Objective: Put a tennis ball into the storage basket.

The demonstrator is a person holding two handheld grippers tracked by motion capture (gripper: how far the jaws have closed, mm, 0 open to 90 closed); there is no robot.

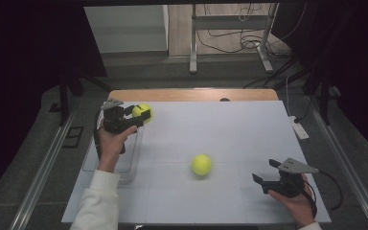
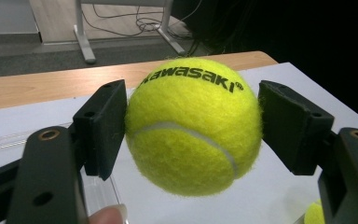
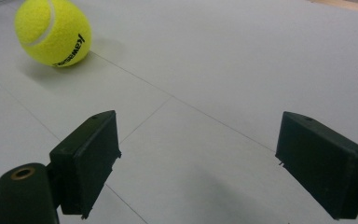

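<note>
While the left gripper (image 1: pixel 135 114) is hovering over the table's left side, its black jaws are clamping a fuzzy yellow-green tennis ball (image 1: pixel 142 112) with a curved white seam. That held ball is sitting above the far end of a clear, shallow plastic tray (image 1: pixel 133 165), whose thin rim is lying along the white tabletop (image 1: pixel 220 129) near its left edge. Seen from the left gripper view, the felt nap is showing fine fibres, black printed lettering is arcing across the top of the ball (image 2: pixel 193 125), and the flat pads are pressing on both sides of it. Toward the middle, a second fuzzy yellow-green tennis ball (image 1: pixel 201 164) is resting alone on the smooth matte surface, with bare board all around it. At the right, the right gripper (image 1: pixel 265 176) is lying low near the front right corner, its blocky jaws standing wide apart with nothing between them. Its own view is revealing faint seam lines crossing the tabletop and the loose ball (image 3: pixel 52 32) well ahead.
</note>
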